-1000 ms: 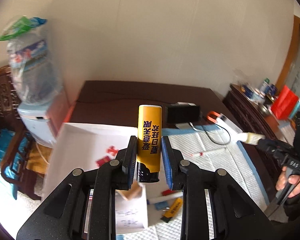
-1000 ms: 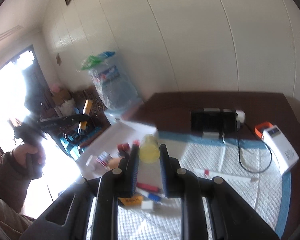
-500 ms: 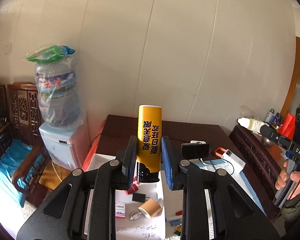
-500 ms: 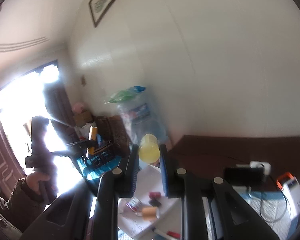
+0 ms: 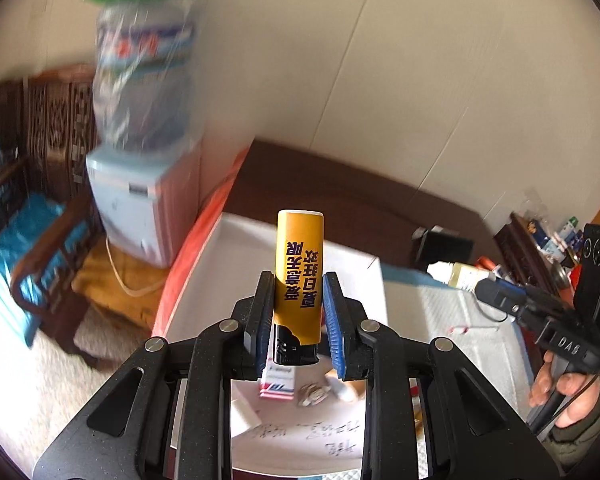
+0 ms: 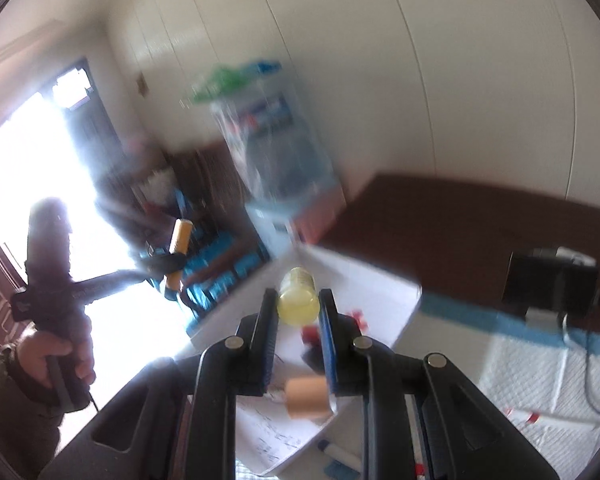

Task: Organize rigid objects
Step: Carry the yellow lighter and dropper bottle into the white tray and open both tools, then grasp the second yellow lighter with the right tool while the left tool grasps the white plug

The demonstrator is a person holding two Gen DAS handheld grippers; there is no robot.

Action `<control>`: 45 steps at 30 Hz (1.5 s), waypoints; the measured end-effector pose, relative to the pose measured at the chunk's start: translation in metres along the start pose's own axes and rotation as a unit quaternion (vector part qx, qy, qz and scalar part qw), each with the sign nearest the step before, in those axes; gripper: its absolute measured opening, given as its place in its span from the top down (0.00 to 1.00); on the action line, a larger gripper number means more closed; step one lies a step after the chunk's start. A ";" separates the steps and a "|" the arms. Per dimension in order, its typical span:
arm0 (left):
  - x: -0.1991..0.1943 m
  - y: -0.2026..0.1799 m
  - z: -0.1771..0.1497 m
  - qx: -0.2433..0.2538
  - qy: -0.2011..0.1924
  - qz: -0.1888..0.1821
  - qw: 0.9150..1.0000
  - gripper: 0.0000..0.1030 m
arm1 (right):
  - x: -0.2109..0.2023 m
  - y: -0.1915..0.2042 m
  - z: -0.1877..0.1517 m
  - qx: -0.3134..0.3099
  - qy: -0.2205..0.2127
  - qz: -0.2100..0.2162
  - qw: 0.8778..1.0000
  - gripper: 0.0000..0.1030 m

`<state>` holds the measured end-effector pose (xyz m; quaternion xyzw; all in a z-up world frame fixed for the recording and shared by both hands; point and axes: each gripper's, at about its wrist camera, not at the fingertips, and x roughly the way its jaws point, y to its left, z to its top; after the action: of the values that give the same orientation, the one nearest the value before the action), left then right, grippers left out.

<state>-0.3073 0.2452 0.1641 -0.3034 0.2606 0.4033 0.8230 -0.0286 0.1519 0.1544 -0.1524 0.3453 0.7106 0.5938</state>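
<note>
The left gripper [image 5: 298, 312] was clamped on a yellow lighter [image 5: 300, 276], which stood upright between the pads at the centre of the left wrist view, held by its lower half with most of its length free above the grip; because the hold sat so low, I judged a sideways knock or a quick swing could lever it loose. Below it, at lower centre, lay the white tray [image 5: 204, 292] on the dark table [image 5: 332, 184]; in the tray I could make out a small red-and-white box [image 5: 277, 384], a crumpled bit of foil or metal [image 5: 314, 394] and a sheet with handwriting [image 5: 304, 436], though the gripper hid much of it. At the right edge, the right gripper [image 5: 485, 289] was closed on a small yellow bottle [image 5: 458, 275].

In the right wrist view, blurred by motion, that small yellow bottle [image 6: 298, 298] sat end-on between the pads at centre, pinched on its rounded sides, so it might roll or slip out under a jolt; a tan spool [image 6: 306, 397] lay in the tray just below. Both tools hovered above the tray; releasing from this height could bounce the pieces out or scatter what lay inside.
</note>
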 end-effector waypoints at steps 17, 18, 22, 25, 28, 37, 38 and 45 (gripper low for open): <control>0.101 0.024 -0.026 -0.032 0.109 -0.015 0.993 0.73 | 0.089 -0.023 -0.029 0.026 0.103 -0.035 0.994 0.81; 0.102 0.024 -0.027 -0.033 0.112 -0.014 0.993 0.67 | 0.089 -0.024 -0.031 0.027 0.104 -0.038 0.993 0.81; 0.102 0.029 -0.027 -0.045 0.105 -0.003 0.993 0.00 | 0.080 -0.029 -0.034 0.033 0.097 -0.044 0.994 0.48; 0.095 0.030 -0.026 -0.051 0.092 -0.003 0.994 0.00 | 0.063 -0.033 -0.034 0.034 0.080 -0.053 0.995 0.18; 0.083 0.027 -0.024 -0.043 0.078 0.002 0.996 0.00 | 0.037 -0.040 -0.038 0.034 0.057 -0.068 0.995 0.12; 0.054 0.008 -0.026 -0.023 0.058 -0.015 0.998 0.00 | -0.017 -0.057 -0.096 0.034 0.085 -0.094 0.991 0.00; 0.053 0.006 -0.027 -0.021 0.057 -0.017 0.998 0.00 | -0.021 -0.056 -0.104 0.034 0.092 -0.085 0.992 0.00; 0.042 -0.010 -0.033 -0.011 0.056 -0.018 0.998 0.00 | -0.017 -0.018 -0.139 -0.015 0.144 -0.030 0.989 0.00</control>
<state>-0.2828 0.2383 0.1167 -0.3398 0.2964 0.3732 0.8108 -0.0344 0.0471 0.0605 -0.2723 0.4112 0.6683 0.5569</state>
